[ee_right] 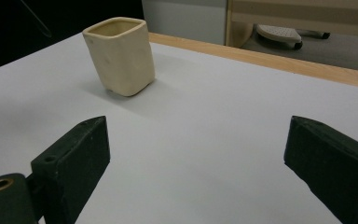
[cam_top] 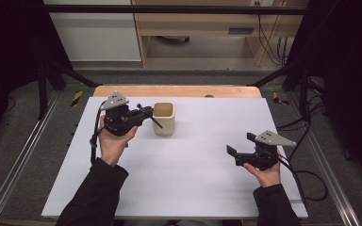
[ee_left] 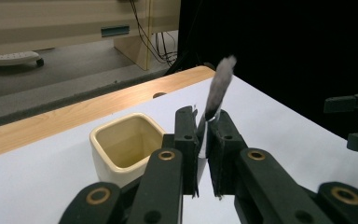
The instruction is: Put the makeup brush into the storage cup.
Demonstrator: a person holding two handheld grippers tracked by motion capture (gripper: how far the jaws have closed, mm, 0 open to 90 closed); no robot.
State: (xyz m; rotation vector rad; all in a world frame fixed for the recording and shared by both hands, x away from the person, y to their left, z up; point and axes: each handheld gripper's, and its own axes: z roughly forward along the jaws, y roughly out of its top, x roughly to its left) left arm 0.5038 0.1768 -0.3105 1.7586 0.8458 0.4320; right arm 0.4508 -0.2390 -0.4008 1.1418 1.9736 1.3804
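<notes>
A cream square cup (cam_top: pixel 164 118) stands upright and empty on the white table top (cam_top: pixel 193 169), at the back left of centre. My left gripper (cam_top: pixel 147 113) is just left of the cup, shut on a thin grey stick-like object (ee_left: pixel 219 88) that pokes out past the jaws beside the cup (ee_left: pixel 126 144). In the high view the stick (cam_top: pixel 157 123) runs across the cup's near left side. My right gripper (cam_top: pixel 240 143) hovers at the front right, open and empty, with its jaws aimed toward the cup (ee_right: pixel 120 56), well short of it.
A wooden table edge (cam_top: pixel 176 91) borders the far side of the white top. Beyond it are a floor, a wooden desk (cam_top: pixel 202 23) and hanging cables (cam_top: pixel 271 44). Black frame bars (cam_top: pixel 52 80) stand at both sides.
</notes>
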